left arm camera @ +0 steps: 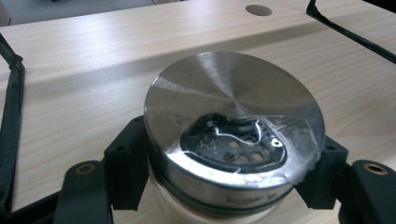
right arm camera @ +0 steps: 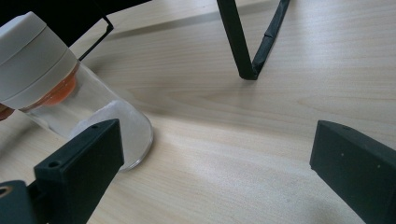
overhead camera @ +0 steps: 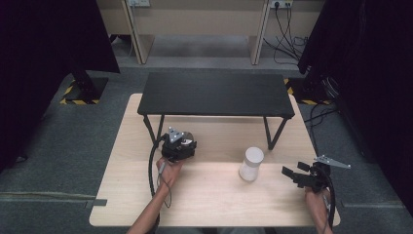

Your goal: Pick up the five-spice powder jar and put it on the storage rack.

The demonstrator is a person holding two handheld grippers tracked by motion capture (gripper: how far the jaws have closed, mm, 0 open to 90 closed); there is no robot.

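A round jar with a shiny metal lid and a white body stands on the wooden table, in front of the black shelf's left leg. My left gripper is shut on it, with a black pad pressed against each side just below the lid; from above, the gripper covers most of the jar. A clear jar with a white cap stands to the right of centre. My right gripper stands open near the table's right edge, its jaws wide apart and empty, with the clear jar off to their left.
A low black shelf on thin black legs spans the far half of the table. A cable hole sits in the tabletop beyond the metal-lidded jar. Dark curtains hang at both sides of the room, and cables lie on the floor at the right.
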